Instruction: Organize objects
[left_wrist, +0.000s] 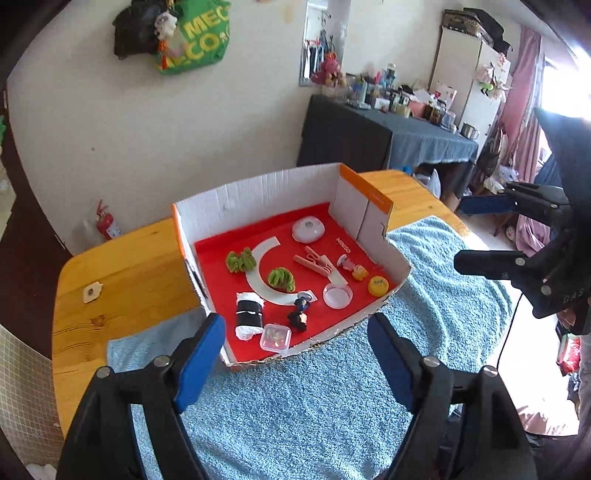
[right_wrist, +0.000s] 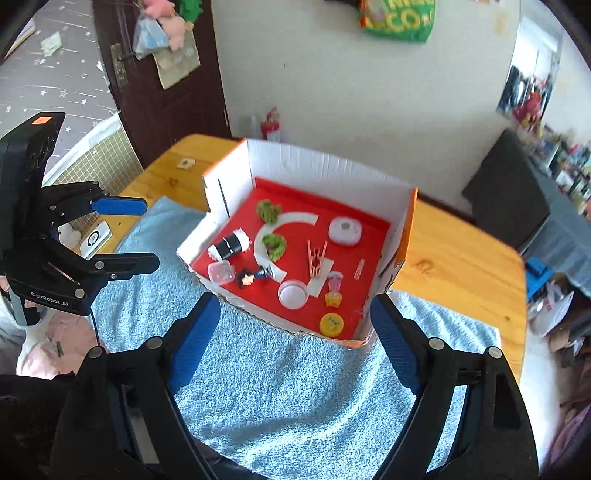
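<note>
1. Both tools, left tool (left_wrist: 295, 365) and right tool (right_wrist: 295, 354), stand wide open and hold nothing.
2. The small objects lie inside the box (left_wrist: 258, 188), beyond the towel (left_wrist: 295, 406).
3. Approach one object slowly from above the box.

Open white cardboard box (left_wrist: 258, 192), red floor, front wall cut low, set on blue towel. Inside, apart: two green scrunchies (left_wrist: 241, 260), white arc piece (left_wrist: 258, 275), pink clothespin (left_wrist: 314, 260), black-white roll (left_wrist: 248, 312), clear small case (left_wrist: 275, 336), yellow cap (left_wrist: 378, 285), white round dish (left_wrist: 337, 296), figurines (left_wrist: 300, 314).
</note>
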